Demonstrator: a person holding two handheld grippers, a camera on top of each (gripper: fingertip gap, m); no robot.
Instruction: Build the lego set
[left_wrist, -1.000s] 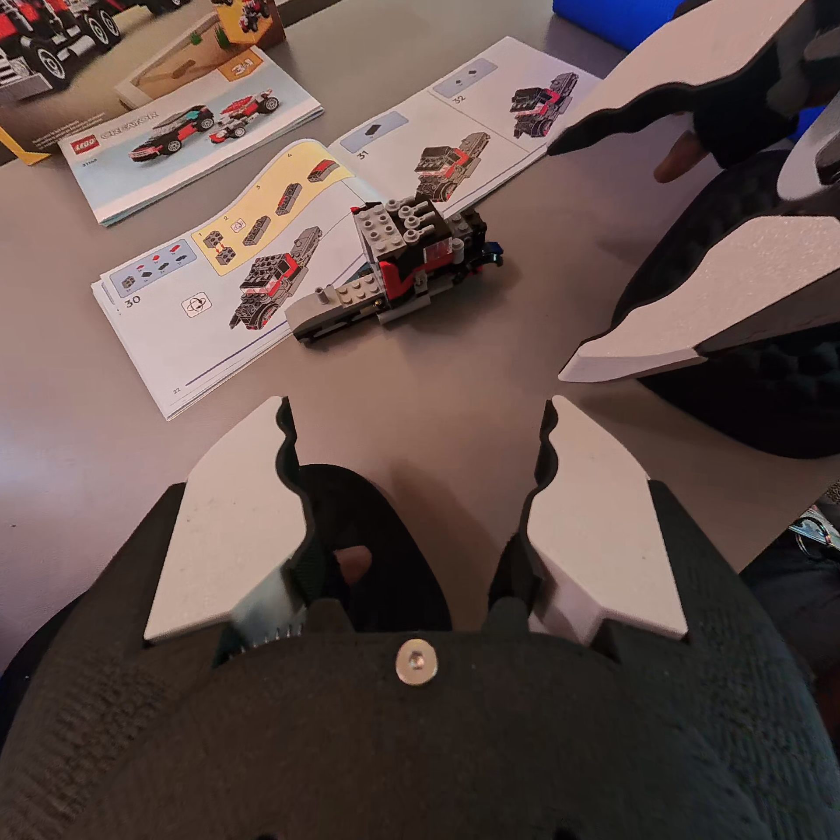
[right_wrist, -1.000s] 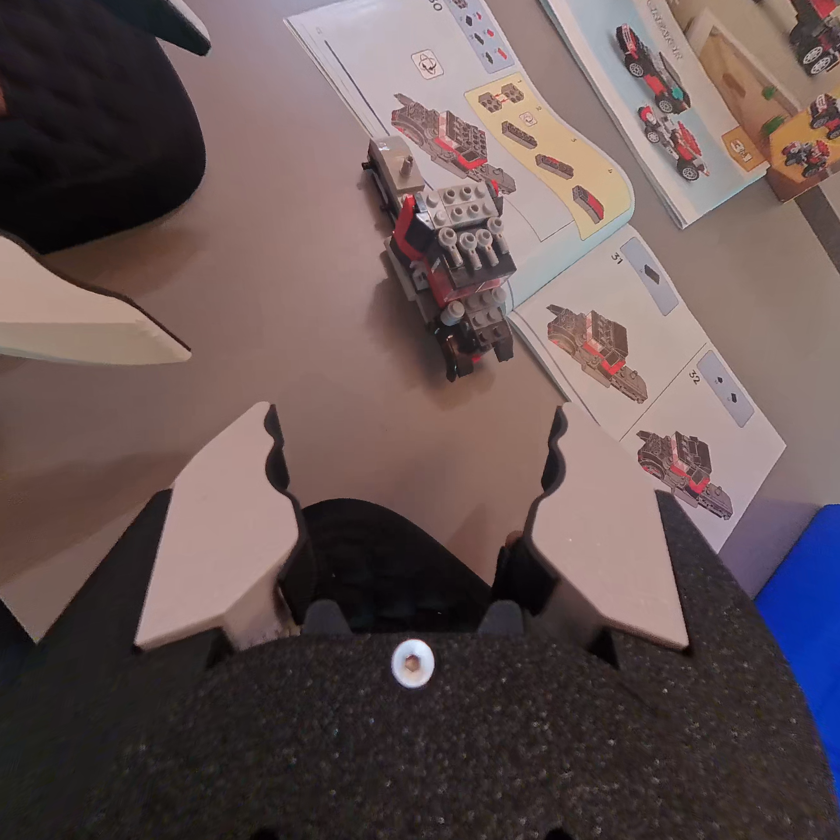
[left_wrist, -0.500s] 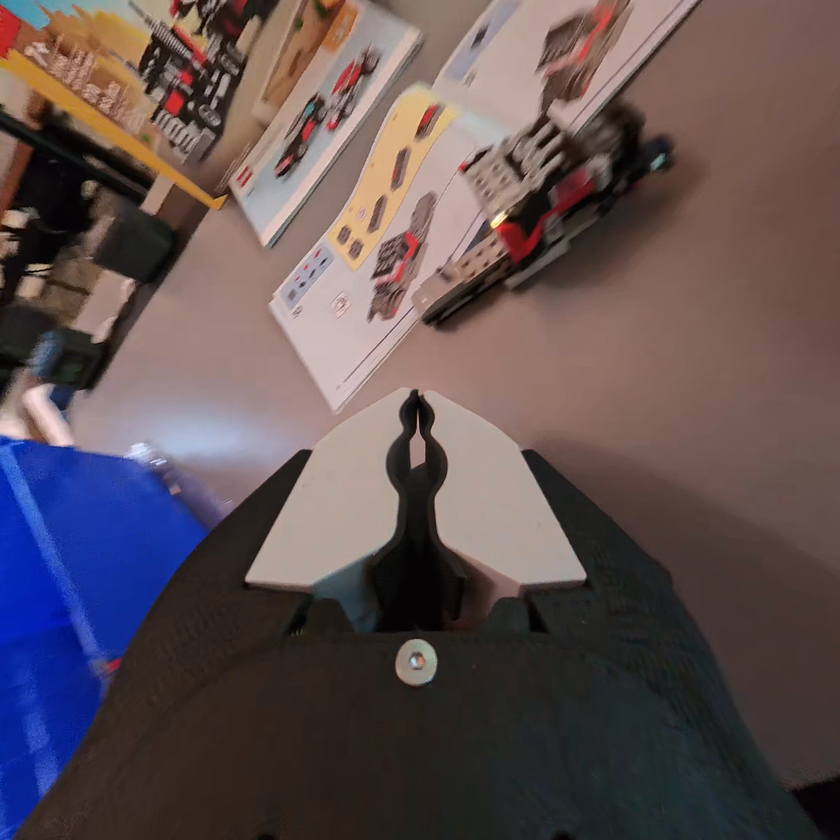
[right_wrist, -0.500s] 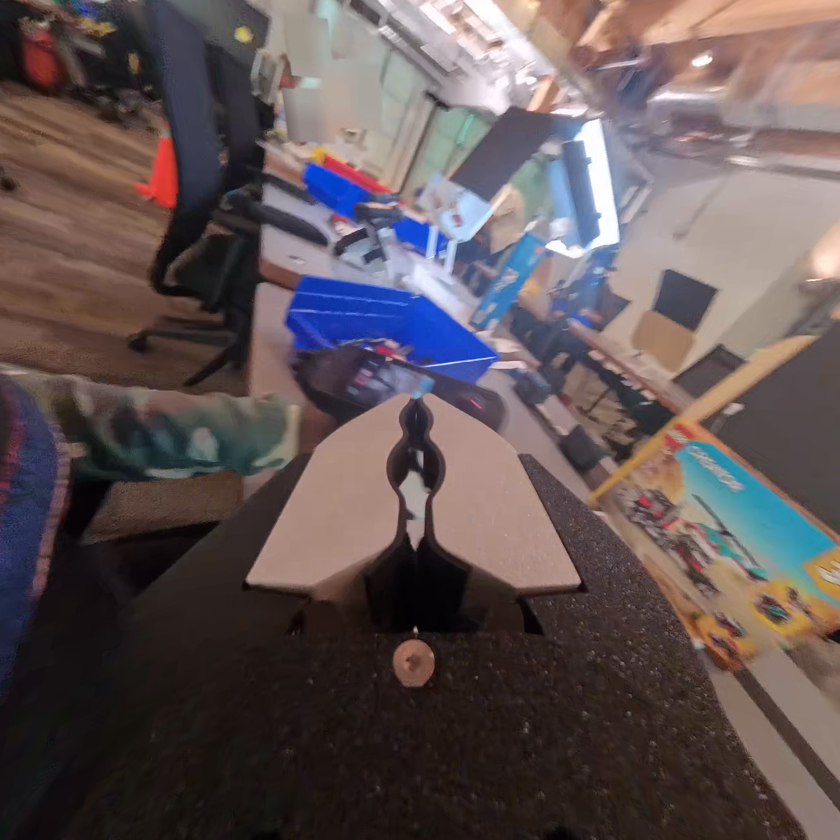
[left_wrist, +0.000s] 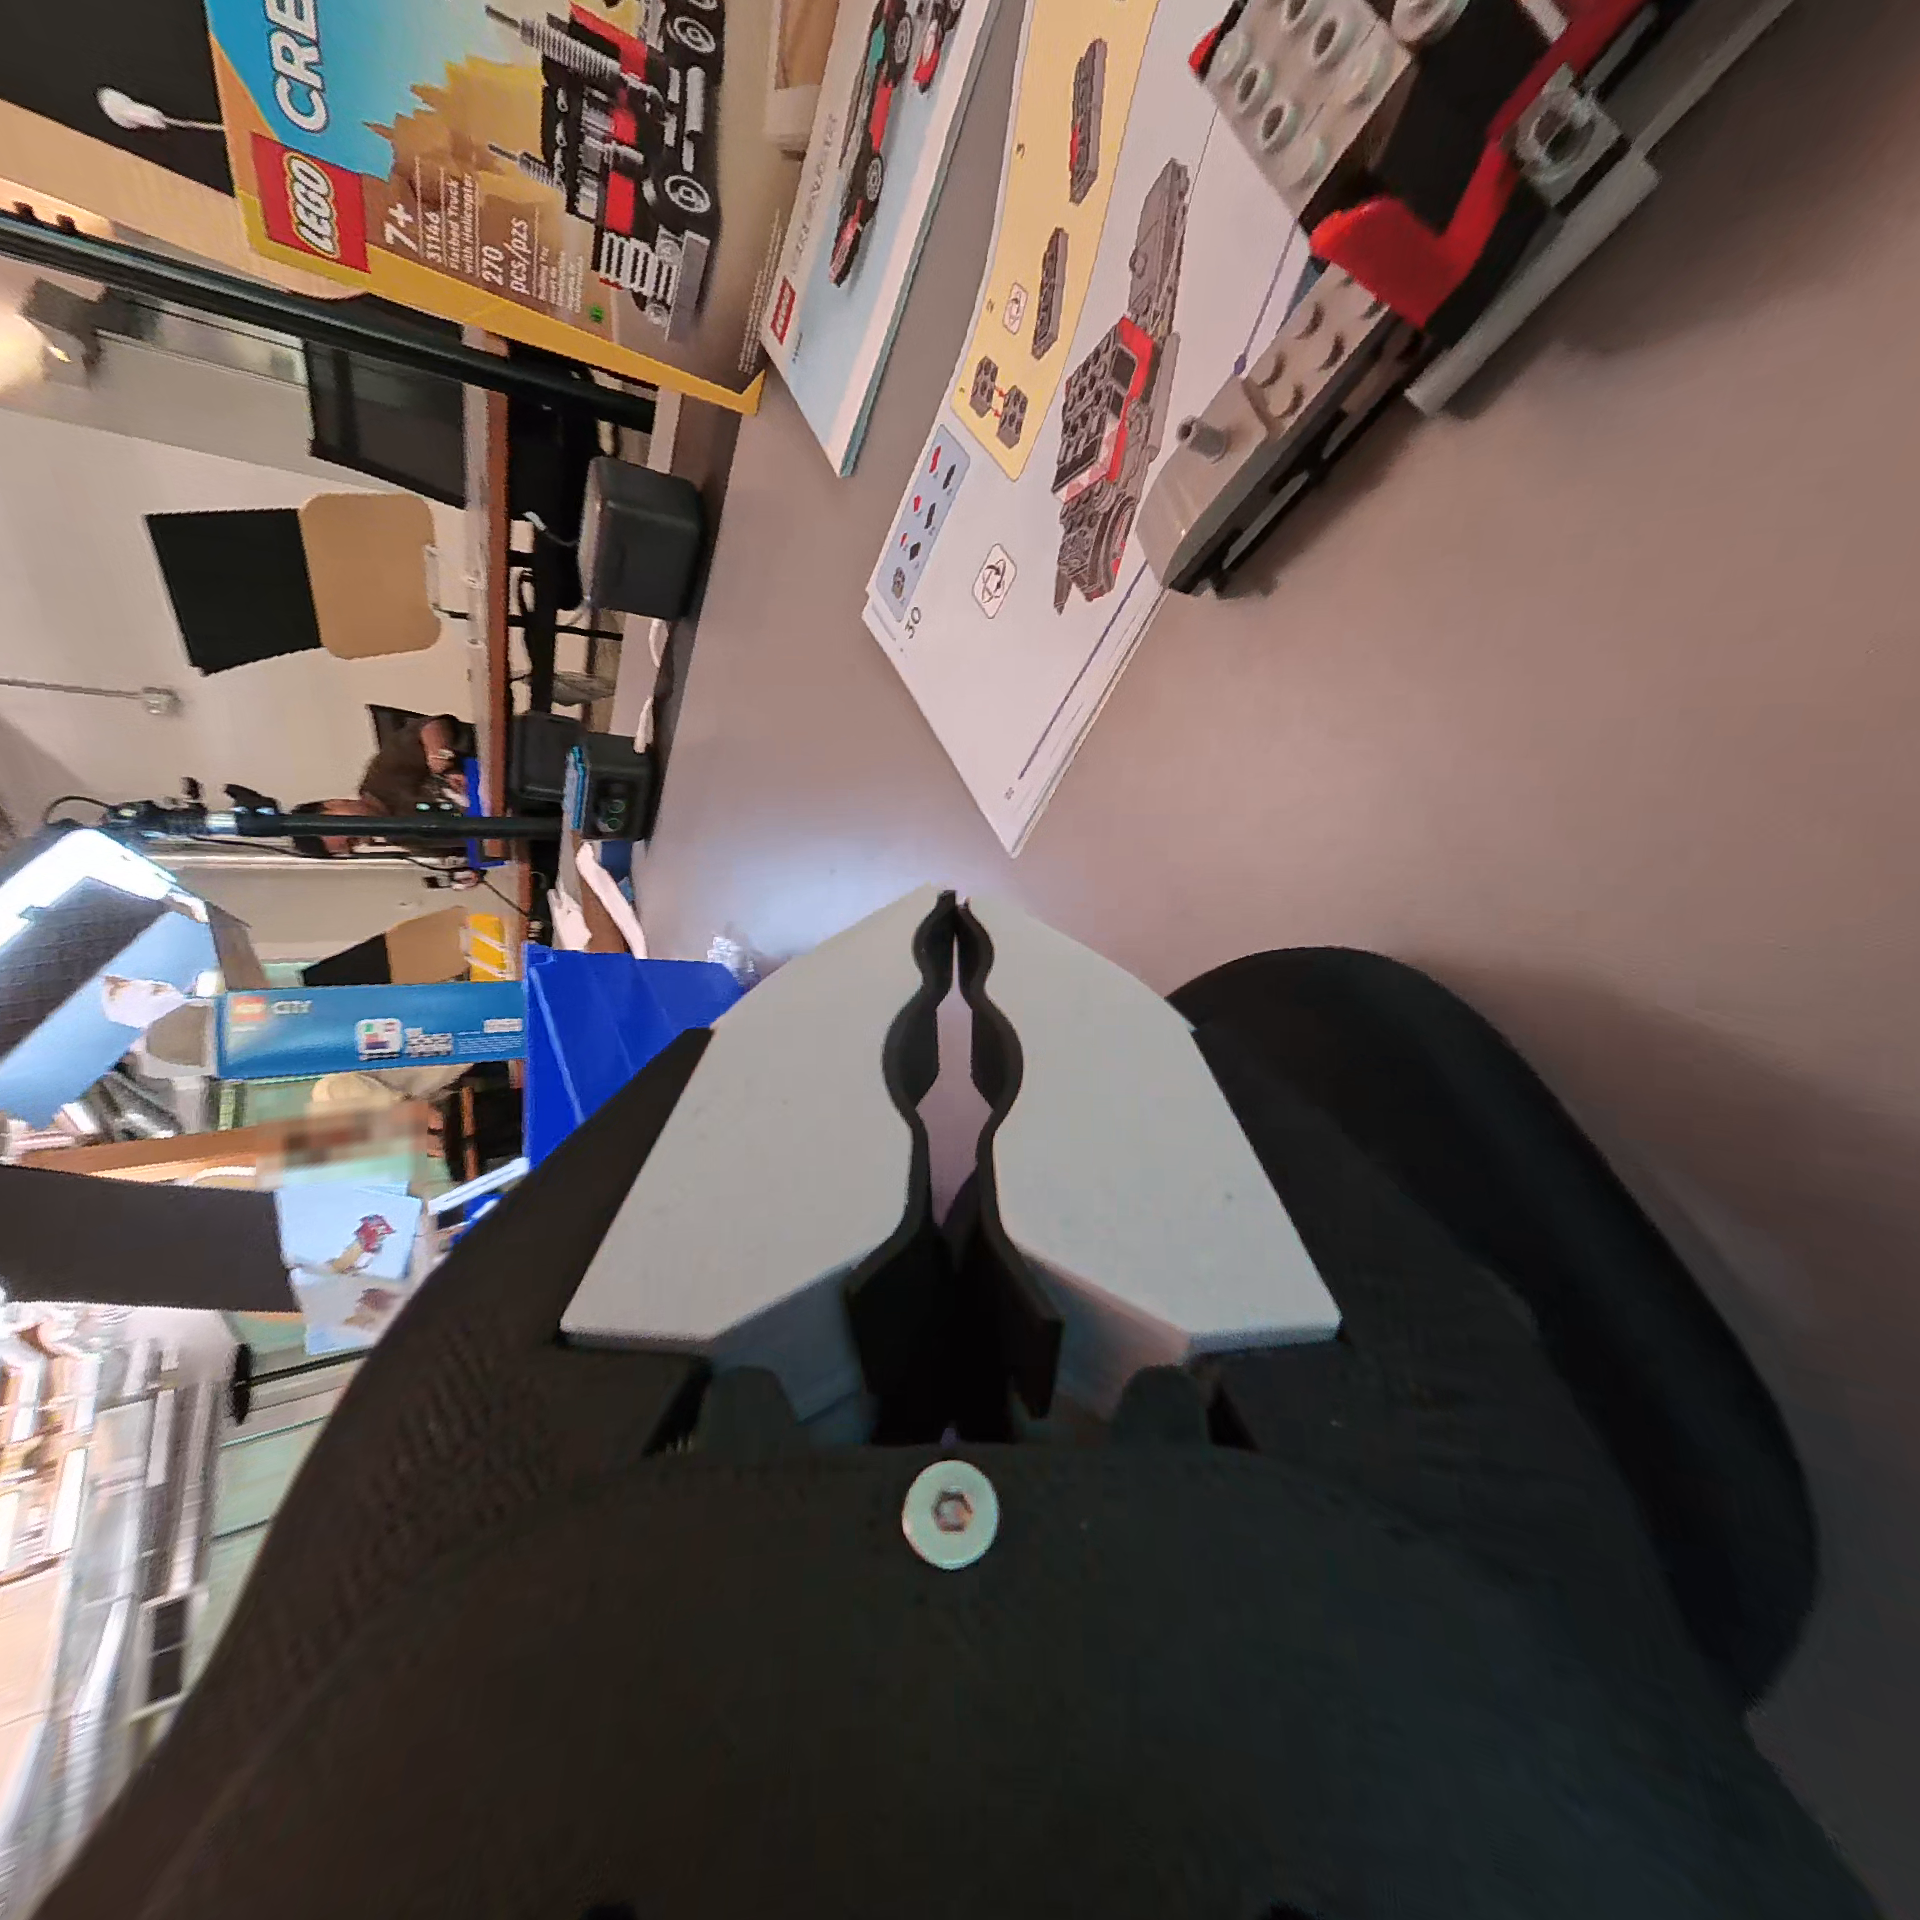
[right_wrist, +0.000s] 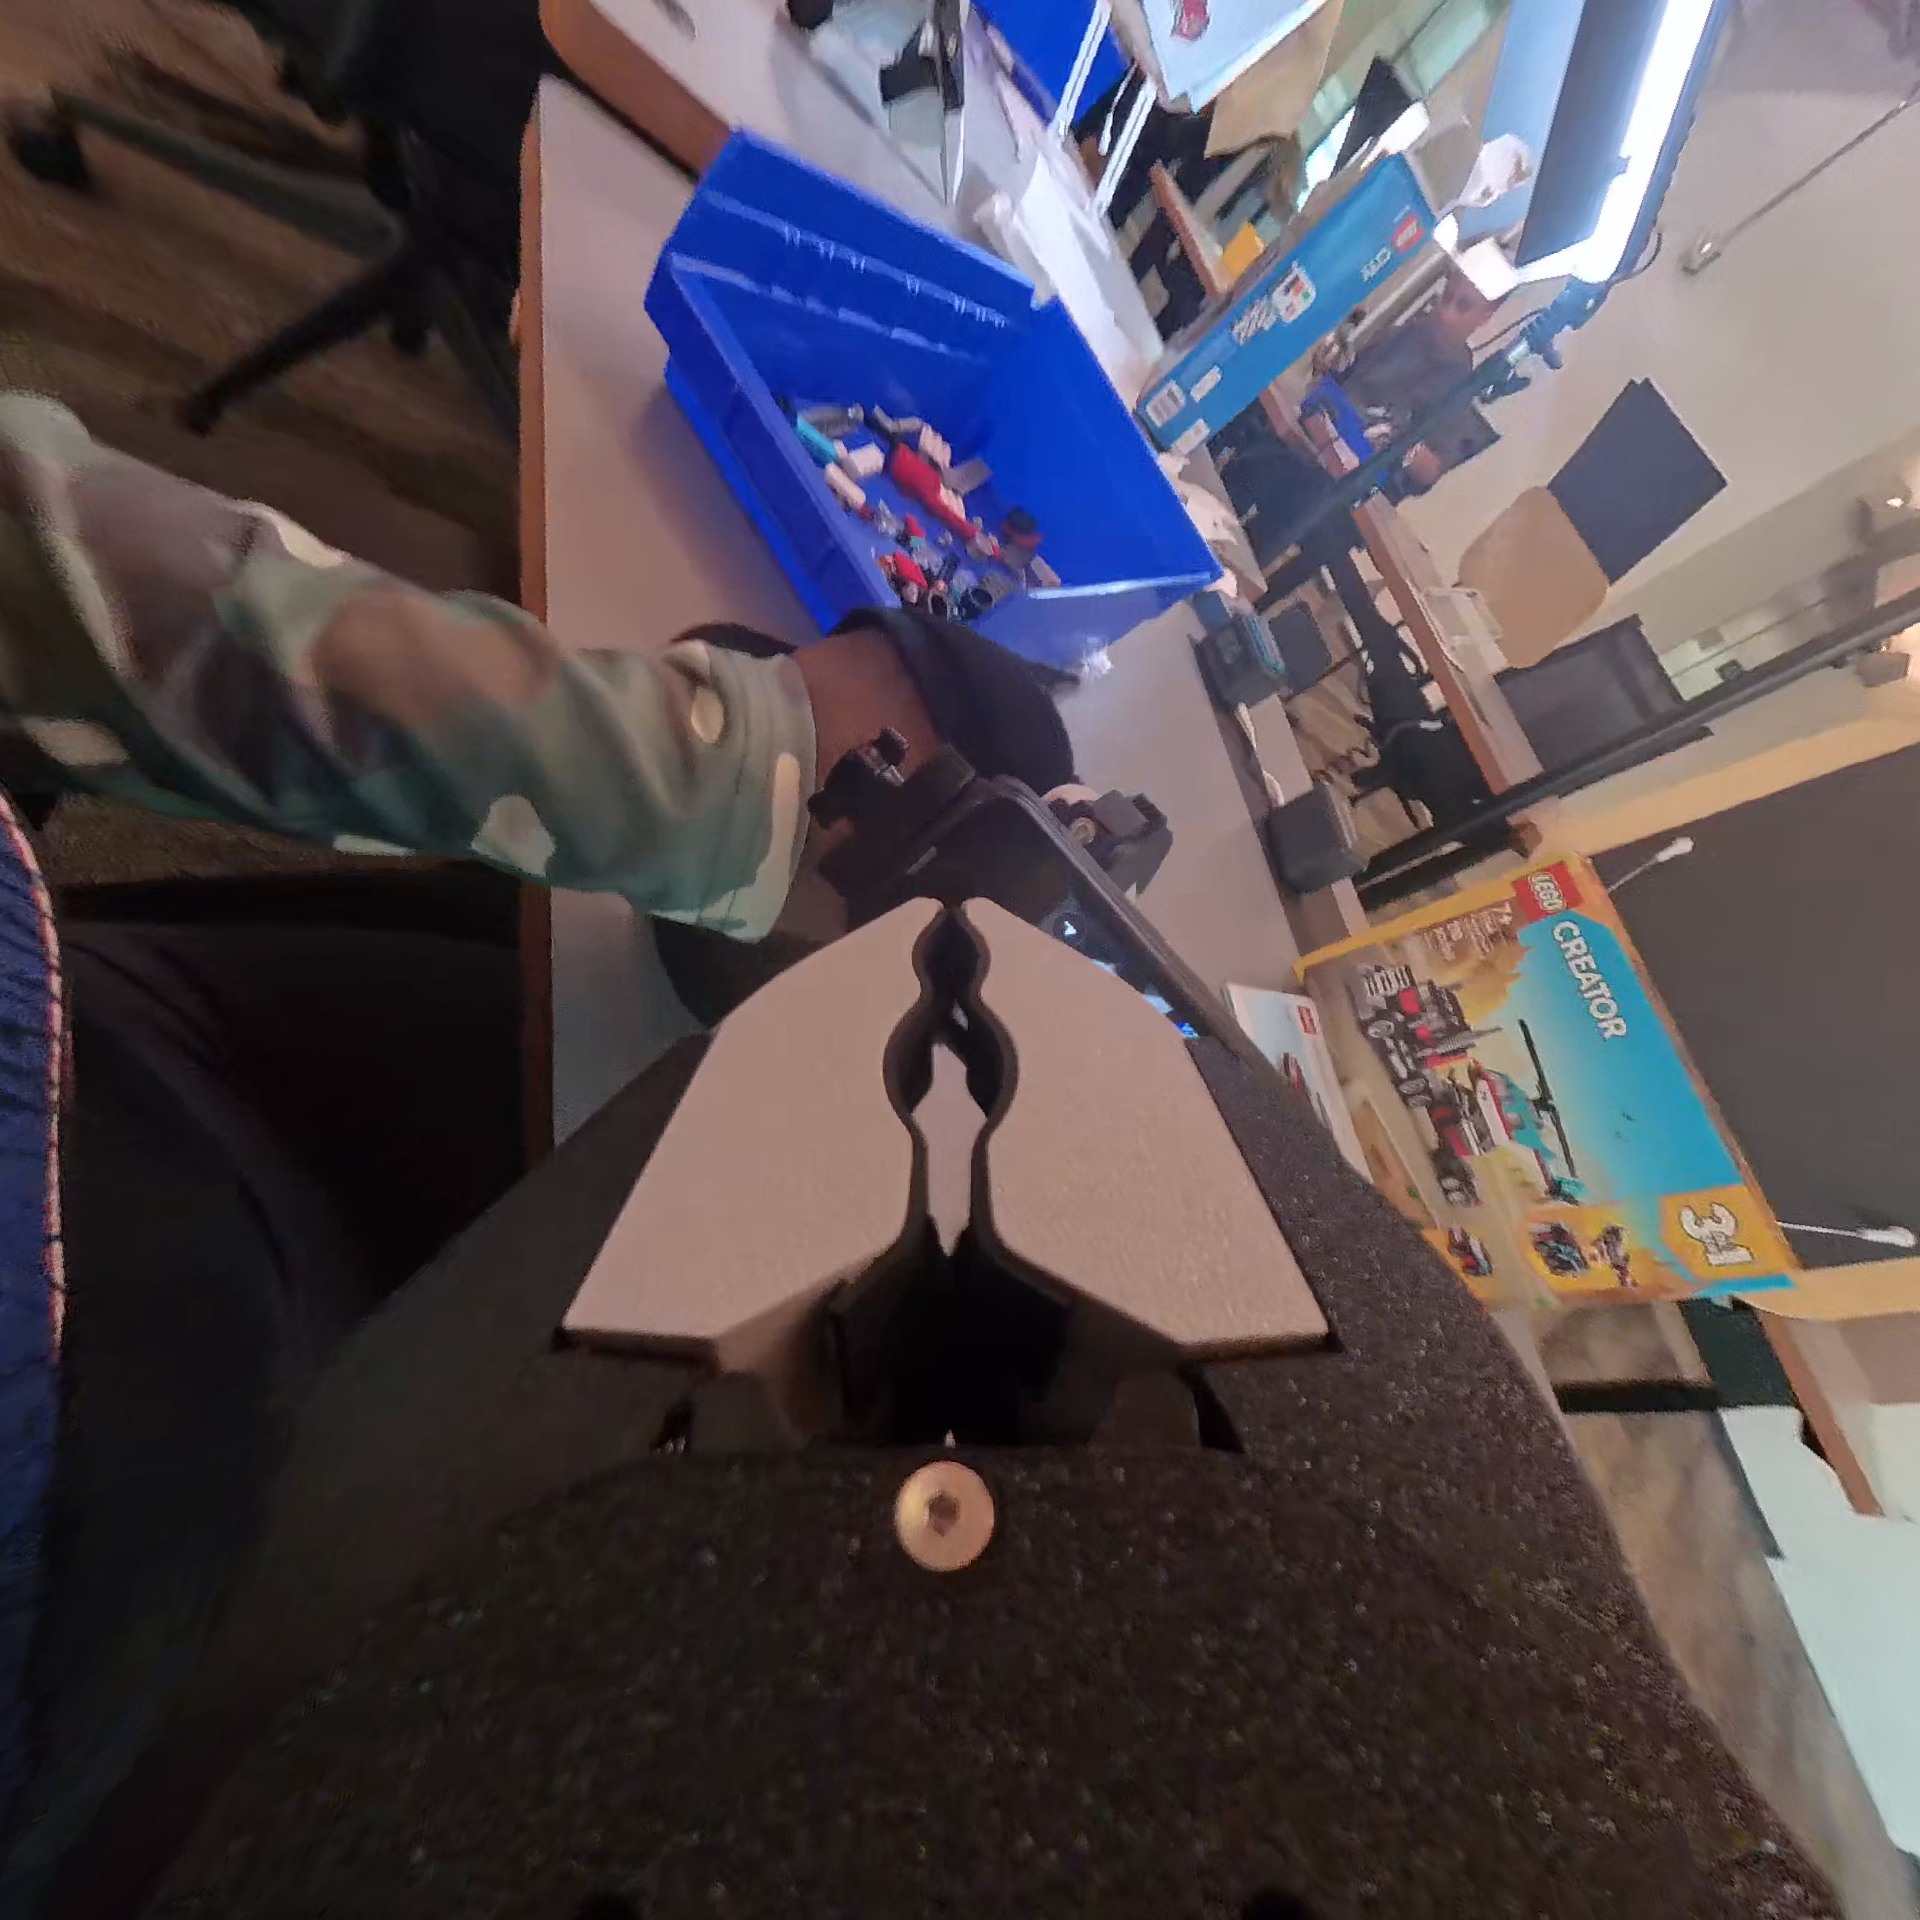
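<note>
Left gripper (left_wrist: 953, 920): its two pale fingers are being held pressed tip to tip with nothing between them, and it is being pointed sideways along the grey table (left_wrist: 1558, 779).
Right gripper (right_wrist: 953, 920): it is likewise being held closed and empty, and it is being aimed down the length of the table, away from the build.
Lego model (left_wrist: 1403, 260): a half-built truck in grey, black and red is lying at the upper right of the left wrist view, its long grey chassis end overlapping the edge of the open instruction booklet (left_wrist: 1049, 499).
Loose parts: they are being kept in a blue bin (right_wrist: 1039, 395) farther along the table, beyond a camouflage sleeve (right_wrist: 468, 727) — the right wrist view alone is showing them.
Box (left_wrist: 468, 156): the set's carton is being propped upright behind a second, closed booklet (left_wrist: 873, 208).
Handling, as judged: the model is being read as light and rigid yet fragile — bricks are being held only by stud friction, so a hard squeeze or a twist is likely to pop pieces off.
Surface: smooth plastic is being expected to slip between flat fingers.
Where to take hold: the low flat sides of the grey chassis are being judged safest; the stacked cab, the small upright peg and the studded top are better being avoided.
Small bricks: a hold across two flat faces is being advised.
</note>
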